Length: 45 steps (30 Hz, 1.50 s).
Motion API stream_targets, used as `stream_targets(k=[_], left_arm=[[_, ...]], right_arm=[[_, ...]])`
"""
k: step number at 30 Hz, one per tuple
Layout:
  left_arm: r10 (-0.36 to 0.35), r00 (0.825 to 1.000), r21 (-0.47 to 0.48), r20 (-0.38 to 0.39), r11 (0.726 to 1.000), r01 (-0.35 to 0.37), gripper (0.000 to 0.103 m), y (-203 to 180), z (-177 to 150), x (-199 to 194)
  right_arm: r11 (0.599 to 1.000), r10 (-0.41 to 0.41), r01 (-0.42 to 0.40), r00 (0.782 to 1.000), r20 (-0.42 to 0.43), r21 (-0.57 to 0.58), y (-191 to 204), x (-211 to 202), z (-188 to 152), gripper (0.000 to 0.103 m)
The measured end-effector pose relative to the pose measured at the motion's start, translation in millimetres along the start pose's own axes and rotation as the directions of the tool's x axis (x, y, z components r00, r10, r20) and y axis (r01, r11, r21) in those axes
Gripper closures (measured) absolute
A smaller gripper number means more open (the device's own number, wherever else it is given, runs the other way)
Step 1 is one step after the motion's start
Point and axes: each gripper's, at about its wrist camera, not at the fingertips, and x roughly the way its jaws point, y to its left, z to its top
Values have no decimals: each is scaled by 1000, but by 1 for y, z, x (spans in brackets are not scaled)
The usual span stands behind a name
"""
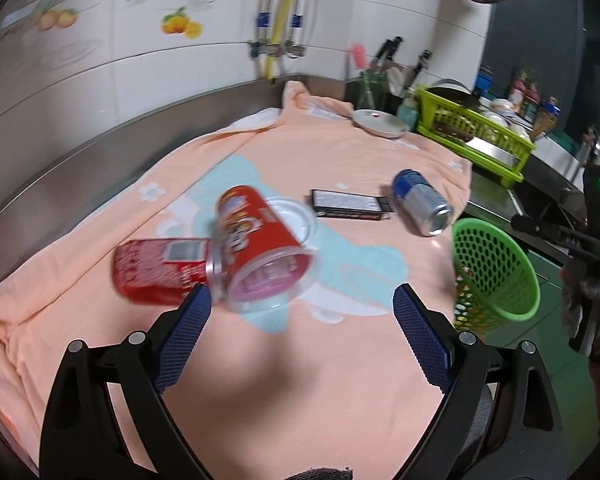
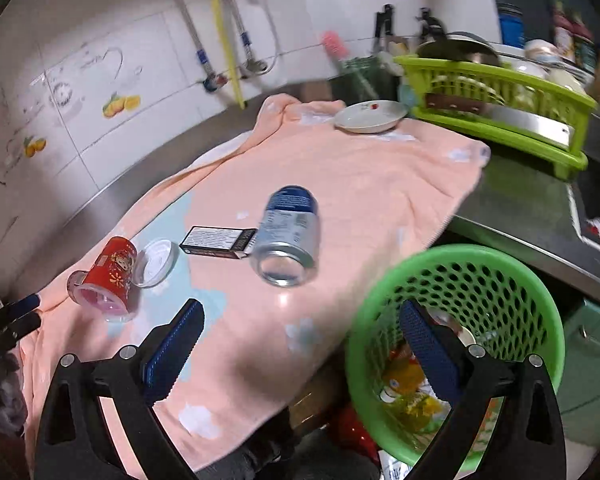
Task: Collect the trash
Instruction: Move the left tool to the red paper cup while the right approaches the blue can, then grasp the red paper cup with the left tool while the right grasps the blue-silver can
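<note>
A peach towel (image 1: 340,168) with pale blue and white flower shapes covers most of the steel desk (image 2: 520,208). A green perforated basket (image 2: 456,280) sits at the towel's right edge, already holding crumpled wrappers (image 2: 404,380) whose print is too blurred to read.

Both tools are released, nothing between the blue pads: the left hand-held gripper (image 1: 302,300) hangs just short of the red cup, and the right hand-held gripper (image 2: 300,316) straddles the towel edge and the basket rim.

On the towel lie:
- a red soda can (image 1: 156,270) on its side, lettering unreadable;
- a red cartoon-printed cup (image 1: 260,244), tipped over, touching that can;
- a blue-and-silver can (image 2: 288,236), small print illegible;
- a flat black box (image 2: 220,242) with white text, unreadable;
- a clear lid (image 2: 158,262) beside the cup.
</note>
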Motion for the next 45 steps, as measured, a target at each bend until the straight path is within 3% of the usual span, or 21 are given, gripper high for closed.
stream_targets(k=[14,20,28,30,33,45], left_arm=[[59,998,-78,-12,995,-60,13,31,11,1],[52,999,-106,-1,993,-52,15,37,29,5],[44,992,-99,-120,994,-56,21,27,61,53],[-2,989,-132,-147,991,-17,21,29,69,68],[-4,982,-173,-190,984,-30,21,34,78,91],[-5,949,-204,-315,977,-63,21,39,72,134]], right_arm=[[996,-9,-7,982,-188,-87,33,89,54,9],[998,-29,13,967,-252,-65,29,125,63,18],[998,-20,-1,949,-315,-65,26,156,72,21],[998,-20,-2,941,-337,-66,26,163,74,21],[997,-17,-11,934,-356,-76,29,169,74,21],[996,-29,-6,914,-405,-83,28,191,73,27]])
